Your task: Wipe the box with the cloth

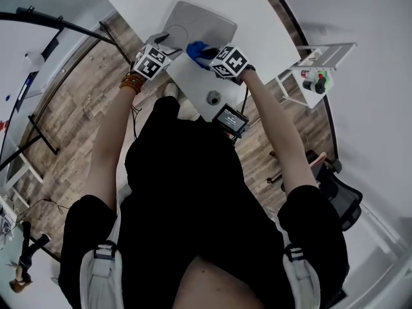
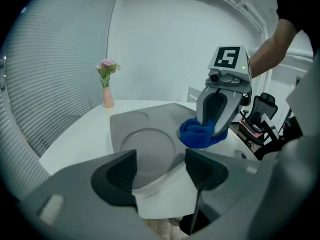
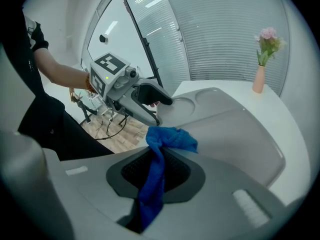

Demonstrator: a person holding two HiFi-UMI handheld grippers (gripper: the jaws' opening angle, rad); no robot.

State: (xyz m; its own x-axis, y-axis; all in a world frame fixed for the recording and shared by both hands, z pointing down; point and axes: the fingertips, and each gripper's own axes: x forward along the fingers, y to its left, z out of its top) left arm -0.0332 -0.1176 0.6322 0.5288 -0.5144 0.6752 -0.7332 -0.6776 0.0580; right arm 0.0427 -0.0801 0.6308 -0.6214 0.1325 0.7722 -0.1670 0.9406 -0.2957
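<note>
One cloth (image 3: 171, 137) in right tongs (image 3: 156, 170), one box (image 2: 148, 143) in left tongs (image 2: 160, 172).

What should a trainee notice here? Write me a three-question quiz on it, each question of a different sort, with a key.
1. Multiple choice: the right claw is shut on A) a blue cloth, B) a sponge, C) nothing.
2. True or false: the vase of flowers stands on the box.
3. Fill in: the box's near edge is gripped by the ____ claw.
Key: 1 A. 2 False: the vase of flowers stands on the table, beyond the box. 3 The left claw.
</note>
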